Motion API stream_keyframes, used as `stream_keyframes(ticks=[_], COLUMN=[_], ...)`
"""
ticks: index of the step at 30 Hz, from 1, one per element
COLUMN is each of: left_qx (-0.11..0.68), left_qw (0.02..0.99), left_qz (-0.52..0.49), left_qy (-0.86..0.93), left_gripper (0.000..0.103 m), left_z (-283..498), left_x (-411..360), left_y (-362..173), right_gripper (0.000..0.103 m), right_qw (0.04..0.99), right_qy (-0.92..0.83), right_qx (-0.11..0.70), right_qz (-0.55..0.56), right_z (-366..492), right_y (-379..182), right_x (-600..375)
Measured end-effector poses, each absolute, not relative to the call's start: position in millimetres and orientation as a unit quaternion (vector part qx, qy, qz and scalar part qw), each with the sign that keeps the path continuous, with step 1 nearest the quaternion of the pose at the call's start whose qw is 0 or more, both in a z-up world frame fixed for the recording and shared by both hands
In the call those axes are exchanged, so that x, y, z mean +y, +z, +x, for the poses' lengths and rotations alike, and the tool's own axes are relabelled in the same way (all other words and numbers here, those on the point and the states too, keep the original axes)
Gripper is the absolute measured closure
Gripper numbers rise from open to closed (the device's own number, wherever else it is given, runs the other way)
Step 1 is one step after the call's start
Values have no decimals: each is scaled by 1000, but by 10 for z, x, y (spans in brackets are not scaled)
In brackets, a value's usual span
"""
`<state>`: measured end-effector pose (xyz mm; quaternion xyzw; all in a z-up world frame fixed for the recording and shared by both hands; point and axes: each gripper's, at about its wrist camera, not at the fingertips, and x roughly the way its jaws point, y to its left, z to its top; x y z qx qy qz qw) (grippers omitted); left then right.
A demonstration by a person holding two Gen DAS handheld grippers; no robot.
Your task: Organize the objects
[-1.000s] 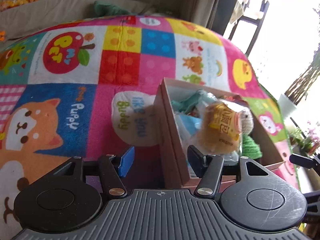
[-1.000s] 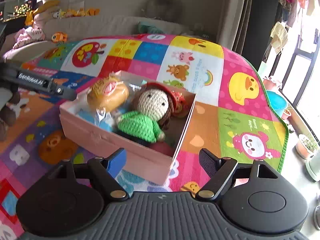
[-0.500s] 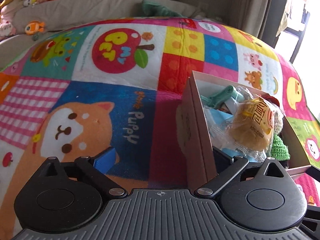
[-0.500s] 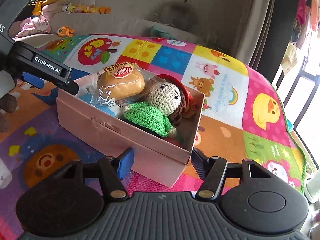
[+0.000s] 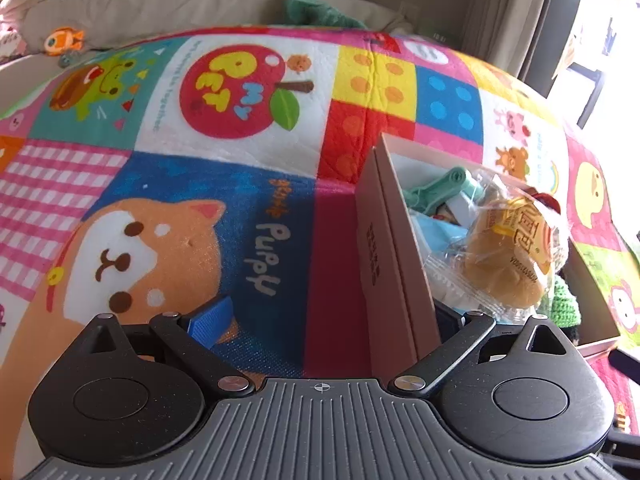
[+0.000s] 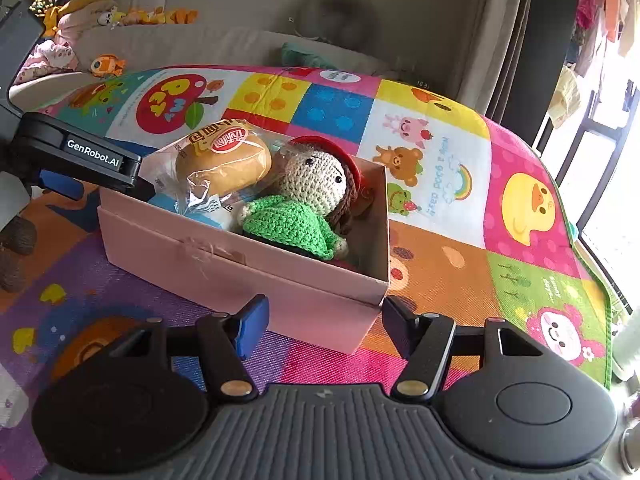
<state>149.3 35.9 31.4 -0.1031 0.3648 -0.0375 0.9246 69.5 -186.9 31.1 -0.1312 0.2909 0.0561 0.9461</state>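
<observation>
A pink cardboard box [image 6: 256, 264] sits on a colourful play mat [image 6: 440, 184]. It holds a wrapped bun [image 6: 224, 160], a crocheted doll in green [image 6: 304, 208] and a teal clip [image 5: 436, 188]. My left gripper [image 5: 328, 316] is open and straddles the box's left wall [image 5: 384, 248], its right finger inside the box beside the bun [image 5: 504, 264]. It also shows in the right wrist view [image 6: 92, 160] at the box's far end. My right gripper [image 6: 324, 320] is open, its fingers either side of the box's near right corner, not pressing it.
A beige sofa [image 6: 200, 44] with several soft toys [image 6: 108, 65] runs behind the mat. A teal cloth [image 5: 316, 12] lies on it. The mat's right edge [image 6: 600, 304] drops off near a bright window.
The left gripper has slid its right finger over the box wall and opened wider. The right gripper has moved in to the box's corner and narrowed slightly.
</observation>
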Motion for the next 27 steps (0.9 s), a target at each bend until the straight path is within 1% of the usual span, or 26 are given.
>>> stream_keyframes(ticks=[2,4,6,7,8,9,10,12,15,18,21,24,27], left_qx=[334,303,287,289,298,310,319,334,352,339,337,336,336], left_qw=[937,947,951,950,947,944,941,936,930,938,940,940,940], left_qz=[-97,-99,-100,-95,-86,-76,-67,-52,-26,38,33,29,26], left_qy=[-38,-39,-56,-66,-78,-87,-92,-99,-103,-67,-52,-45,-42], left_gripper=[3,3,3,3,3,3,3,3,3,3,2,2,2], left_z=[1338,1104,802,649,482,334,186,-80,-272,-308,-259,-257,-244], left_x=[367,388,438,438,418,385,345,229,22,-201,-227,-231,-233], left_y=[427,557,642,642,608,555,492,326,114,21,-2,-6,-6], right_gripper=[40,35,20,17,11,3,0,0,0,0,0,0,0], right_qw=[947,950,953,954,954,953,951,945,938,931,931,928,933], right_qy=[72,76,73,75,77,78,78,77,60,38,23,28,3], right_qx=[288,279,272,273,276,281,287,304,329,355,360,373,359], right_qz=[-119,-117,-108,-102,-94,-88,-84,-91,-93,-75,-58,-6,4], right_z=[580,431,226,126,13,-76,-175,-353,-486,-449,-359,-275,-262], right_y=[362,410,458,469,473,463,441,357,190,34,28,2,-40], right_x=[-1858,-1843,-1855,-1864,-1871,-1873,-1864,-1831,-1801,-1826,-1904,-2058,-2089])
